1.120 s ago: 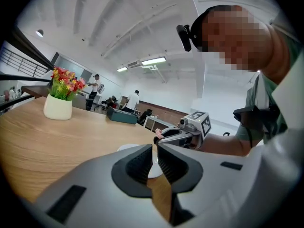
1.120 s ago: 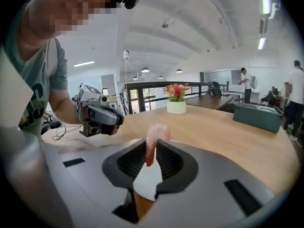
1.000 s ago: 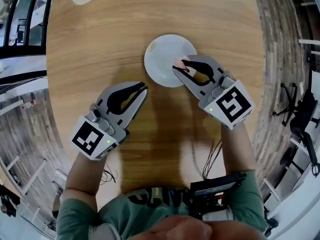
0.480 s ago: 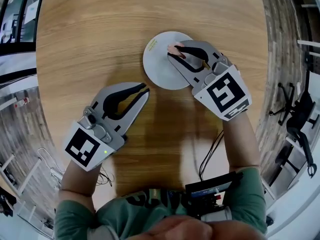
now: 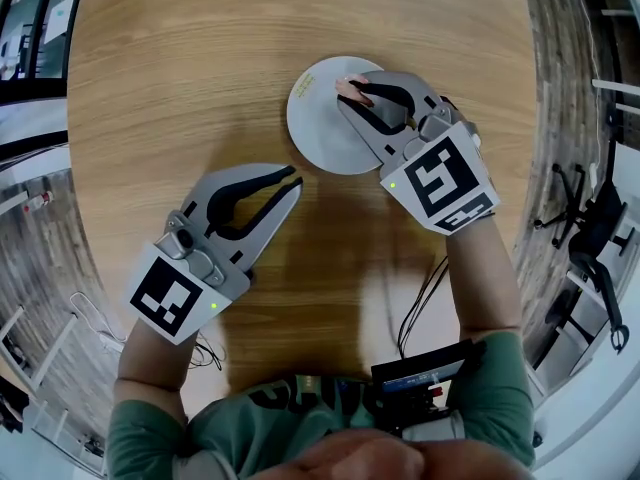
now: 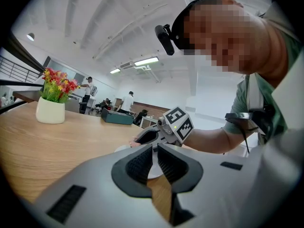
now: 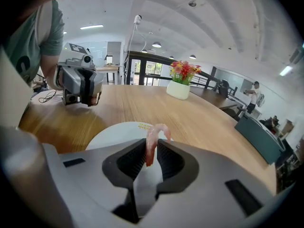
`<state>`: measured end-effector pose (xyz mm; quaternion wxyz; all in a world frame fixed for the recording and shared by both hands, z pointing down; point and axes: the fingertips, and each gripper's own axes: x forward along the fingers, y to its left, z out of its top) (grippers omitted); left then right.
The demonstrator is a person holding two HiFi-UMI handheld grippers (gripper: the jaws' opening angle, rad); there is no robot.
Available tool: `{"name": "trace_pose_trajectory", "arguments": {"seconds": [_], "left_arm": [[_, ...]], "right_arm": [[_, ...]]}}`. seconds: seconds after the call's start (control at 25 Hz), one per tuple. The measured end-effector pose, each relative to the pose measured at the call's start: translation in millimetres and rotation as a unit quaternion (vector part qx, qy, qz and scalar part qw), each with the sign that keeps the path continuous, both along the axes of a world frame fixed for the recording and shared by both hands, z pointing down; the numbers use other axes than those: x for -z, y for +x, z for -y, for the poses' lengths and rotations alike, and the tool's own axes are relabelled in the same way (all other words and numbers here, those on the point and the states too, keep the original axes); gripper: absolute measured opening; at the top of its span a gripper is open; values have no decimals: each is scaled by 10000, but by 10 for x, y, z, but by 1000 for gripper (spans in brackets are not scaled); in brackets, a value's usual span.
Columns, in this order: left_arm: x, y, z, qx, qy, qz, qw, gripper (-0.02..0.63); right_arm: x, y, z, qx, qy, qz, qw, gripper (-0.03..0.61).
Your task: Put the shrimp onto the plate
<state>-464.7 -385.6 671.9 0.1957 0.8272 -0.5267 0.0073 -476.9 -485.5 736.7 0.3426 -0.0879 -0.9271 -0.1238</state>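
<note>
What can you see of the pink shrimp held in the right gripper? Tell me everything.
The pink shrimp is small, pale and glossy, and its top end curls over into a hook. It hangs upright, pinched at mid-body between the ribbed black pads of the right gripper, whose jaws are closed on it. It is over the round white plate; whether its lower end touches the plate cannot be told.

Two grippers are showing: one left gripper and one right gripper. One shrimp, one plate and one flower pot are appearing at a single table. One person is holding both grippers.
</note>
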Motion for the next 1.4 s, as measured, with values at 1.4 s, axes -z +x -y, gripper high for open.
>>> {"name": "trace_pose_trajectory", "arguments": {"seconds": [1.4], "left_arm": [[-93, 49, -67, -118, -7, -69, 9999, 37]], "right_arm": [[91, 208, 23, -374, 694, -142, 9968, 101]]}}
